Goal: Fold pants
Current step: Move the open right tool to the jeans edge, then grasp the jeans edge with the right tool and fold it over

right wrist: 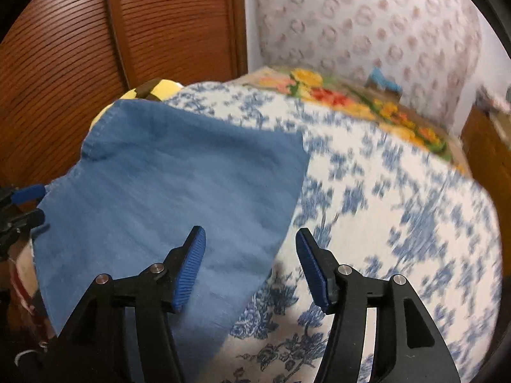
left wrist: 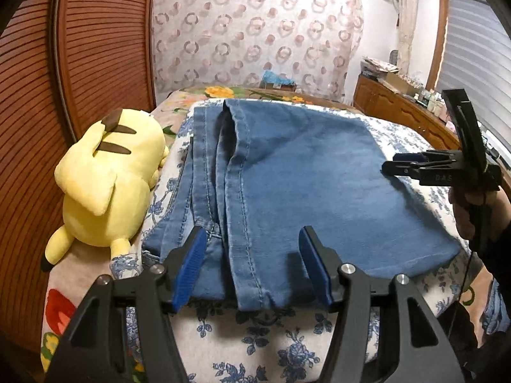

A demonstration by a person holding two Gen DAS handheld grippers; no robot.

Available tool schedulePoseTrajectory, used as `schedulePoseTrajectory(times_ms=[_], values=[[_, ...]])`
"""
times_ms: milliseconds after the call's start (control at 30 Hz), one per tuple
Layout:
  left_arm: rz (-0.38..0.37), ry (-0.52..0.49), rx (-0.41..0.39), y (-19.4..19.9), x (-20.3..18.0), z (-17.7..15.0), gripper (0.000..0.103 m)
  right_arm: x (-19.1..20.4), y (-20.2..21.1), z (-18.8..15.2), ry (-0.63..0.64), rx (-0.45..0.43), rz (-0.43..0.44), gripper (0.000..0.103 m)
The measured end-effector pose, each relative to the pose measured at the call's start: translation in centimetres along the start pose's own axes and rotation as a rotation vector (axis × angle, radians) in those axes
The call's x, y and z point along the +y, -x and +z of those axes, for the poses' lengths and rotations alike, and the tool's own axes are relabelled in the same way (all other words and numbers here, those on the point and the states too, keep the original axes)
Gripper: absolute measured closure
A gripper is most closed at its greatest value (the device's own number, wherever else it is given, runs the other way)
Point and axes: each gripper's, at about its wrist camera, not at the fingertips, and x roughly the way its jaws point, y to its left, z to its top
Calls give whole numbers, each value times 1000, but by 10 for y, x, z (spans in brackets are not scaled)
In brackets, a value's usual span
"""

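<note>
A yellow plush (left wrist: 108,178) lies at the left edge of the bed (left wrist: 278,344), beside the wooden louvred door (left wrist: 95,41), clear of the work. Next to it the pants (left wrist: 287,191), blue denim, lie flat on the floral bedspread, already doubled over, with seams and hems stacked on their left side; I judge they were laid flat so the next fold comes out square. The left claw (left wrist: 252,268) hangs over their near edge, released, both blue pads apart with denim below them but not pinched. Further right, the right claw (right wrist: 250,268) is likewise released and grasps nothing; its left pad hovers over the cloth's right edge, its right pad over bare bedspread. In the left view it shows from the side, a hand (left wrist: 472,210) on its handle, and pale letters on its body seem to read "DAS".
</note>
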Motion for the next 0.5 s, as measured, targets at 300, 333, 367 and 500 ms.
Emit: schedulePoseTrajectory(times_ms=[300, 333, 367, 500], values=[[11, 7, 23, -7, 9, -6, 44, 3, -21, -6, -41, 36, 61, 42], [9, 8, 24, -8, 9, -7, 44, 3, -21, -7, -38, 28, 59, 42], [7, 7, 24, -8, 10, -8, 44, 3, -22, -6, -39, 27, 60, 42], [1, 6, 23, -9, 12, -10, 44, 6, -24, -5, -22, 21, 67, 48]])
